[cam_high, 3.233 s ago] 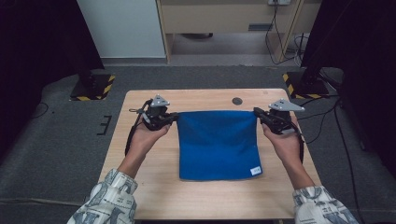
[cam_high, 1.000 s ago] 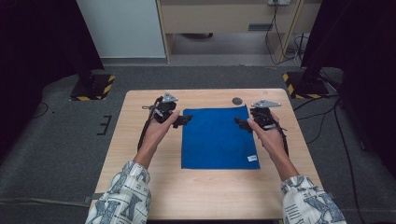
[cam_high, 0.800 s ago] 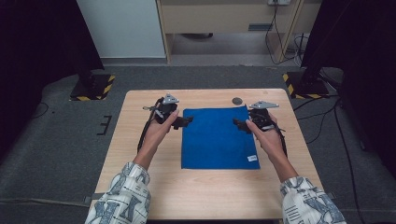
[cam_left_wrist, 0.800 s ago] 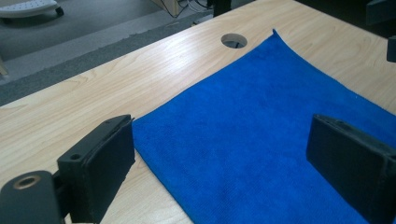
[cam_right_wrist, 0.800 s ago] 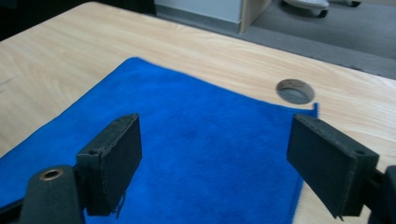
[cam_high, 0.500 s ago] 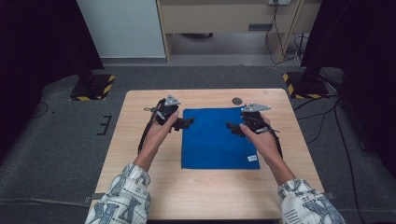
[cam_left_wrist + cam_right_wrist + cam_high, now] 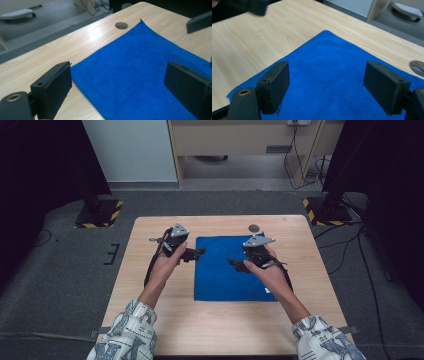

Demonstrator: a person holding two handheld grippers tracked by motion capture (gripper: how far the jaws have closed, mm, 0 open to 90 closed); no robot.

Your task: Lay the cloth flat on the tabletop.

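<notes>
The blue cloth [image 7: 231, 269] lies flat at the table's [image 7: 150, 320] middle, nearer the far edge. I hold both grippers wide open and empty: the left gripper [image 7: 199, 252] at its left edge, the right gripper [image 7: 234, 263] above its right half. To fold cleanly, I lower each onto an edge before pinching. Hidden: the cloth's right edge beneath my right hand [image 7: 267, 270].

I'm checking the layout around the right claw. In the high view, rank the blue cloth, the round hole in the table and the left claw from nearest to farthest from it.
1. Blue cloth: directly under the right claw.
2. Round hole: just beyond it, near the table's far edge.
3. Left claw: across the cloth, at its left edge.
</notes>
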